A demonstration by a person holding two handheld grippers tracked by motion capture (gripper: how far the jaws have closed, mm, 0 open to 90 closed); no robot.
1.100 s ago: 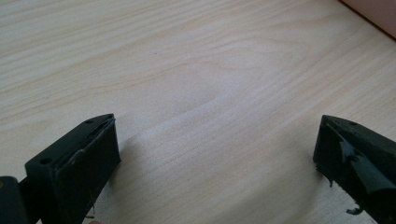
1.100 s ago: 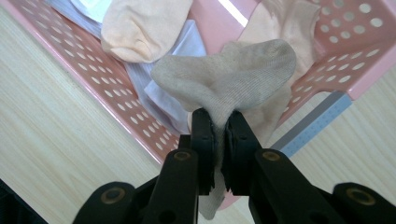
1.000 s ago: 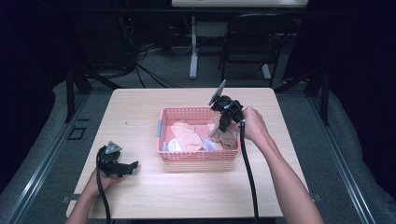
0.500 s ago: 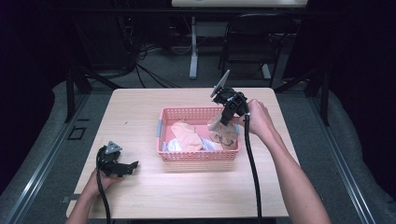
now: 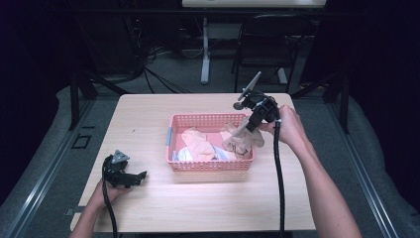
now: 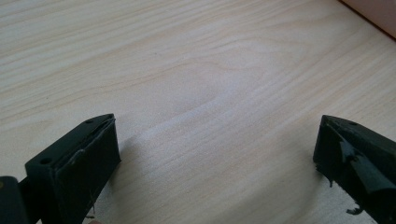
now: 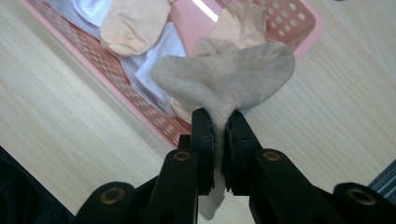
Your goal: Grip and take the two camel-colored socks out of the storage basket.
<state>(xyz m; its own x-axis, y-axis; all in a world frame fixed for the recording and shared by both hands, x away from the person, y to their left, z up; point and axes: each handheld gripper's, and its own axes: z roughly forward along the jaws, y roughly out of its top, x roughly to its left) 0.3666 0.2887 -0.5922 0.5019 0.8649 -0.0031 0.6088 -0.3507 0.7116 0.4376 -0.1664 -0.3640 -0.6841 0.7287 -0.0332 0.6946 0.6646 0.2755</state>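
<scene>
right gripper [image 7: 218, 122] is clamped tight on the beige sock [image 7: 233, 74], so lift it clear of the basket [image 5: 208, 165] rim before swinging over the table [image 5: 148, 114], left gripper [image 6: 217, 154] sits wide open holding nothing

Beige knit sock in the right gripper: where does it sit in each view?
High view: beige knit sock hangs from the right gripper, right of centre, over the basket's right end.
Right gripper view: centre, pinched between the jaws.
Left gripper view: bare tabletop, open jaws.
Shared landmark: pink perforated plastic basket.
</scene>
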